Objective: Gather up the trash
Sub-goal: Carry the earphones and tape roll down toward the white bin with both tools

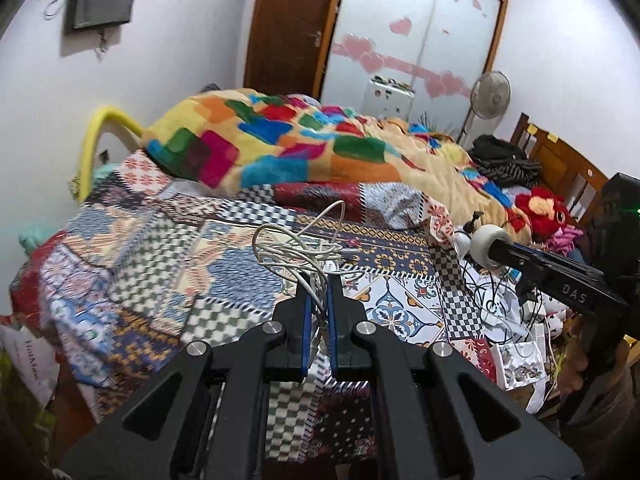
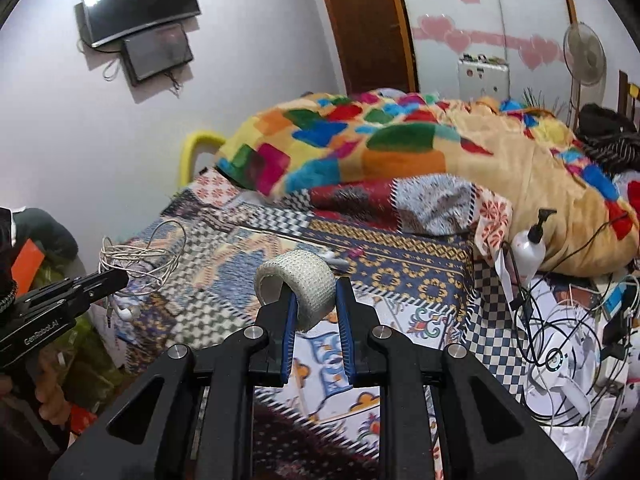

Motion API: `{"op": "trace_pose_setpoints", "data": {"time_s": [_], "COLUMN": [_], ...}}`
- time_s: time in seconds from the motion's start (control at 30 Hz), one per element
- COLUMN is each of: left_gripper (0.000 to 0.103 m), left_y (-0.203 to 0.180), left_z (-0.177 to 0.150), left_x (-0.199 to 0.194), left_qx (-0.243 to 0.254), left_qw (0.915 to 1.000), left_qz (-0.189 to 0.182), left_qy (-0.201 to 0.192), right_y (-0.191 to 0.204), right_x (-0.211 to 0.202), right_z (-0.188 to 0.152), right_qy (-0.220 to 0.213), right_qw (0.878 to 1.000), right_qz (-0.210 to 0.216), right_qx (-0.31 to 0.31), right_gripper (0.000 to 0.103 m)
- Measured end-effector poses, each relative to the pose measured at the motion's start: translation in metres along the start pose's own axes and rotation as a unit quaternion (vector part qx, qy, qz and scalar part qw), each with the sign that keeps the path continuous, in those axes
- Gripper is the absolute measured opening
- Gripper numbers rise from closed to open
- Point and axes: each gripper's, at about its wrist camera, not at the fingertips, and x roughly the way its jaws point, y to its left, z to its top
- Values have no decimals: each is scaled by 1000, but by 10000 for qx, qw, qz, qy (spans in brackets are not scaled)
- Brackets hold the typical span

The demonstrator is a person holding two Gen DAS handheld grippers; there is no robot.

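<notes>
The patchwork bedspread (image 2: 248,240) at 12 o'clock is lying flat and open. A piled blanket (image 2: 400,148) is blocking behind it; tangled cables (image 2: 560,320) and a pump bottle (image 2: 528,250) are crowding 3 o'clock.

The left gripper (image 1: 319,280) pinches a tangled white cable (image 1: 298,250) above the patterned bedspread (image 1: 160,264); the right gripper (image 1: 486,246) holds a white roll (image 1: 482,244) nearby

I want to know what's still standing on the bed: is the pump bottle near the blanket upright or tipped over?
Upright, leaning slightly. The pump bottle stands with its black pump head on top, against the colourful blanket.
</notes>
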Motion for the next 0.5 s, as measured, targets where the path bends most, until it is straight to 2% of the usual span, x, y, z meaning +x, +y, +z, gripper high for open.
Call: {"op": "trace_pose_setpoints", "data": {"time_s": [0.23, 0.5], "left_gripper": [6, 6], "left_y": [23, 61], "left_z": [-14, -41], "left_x": [-67, -136], "left_qx": [-141, -334], "left_qw": [9991, 9960], "left_qz": [275, 671], "left_qy": [-284, -479], "right_y": [50, 109], "right_x": [-39, -64], "right_z": [-2, -12], "right_qy": [-234, -354], "right_qw": [9993, 9967], "right_qz": [199, 469], "right_qx": [-227, -552], "right_gripper": [17, 18]}}
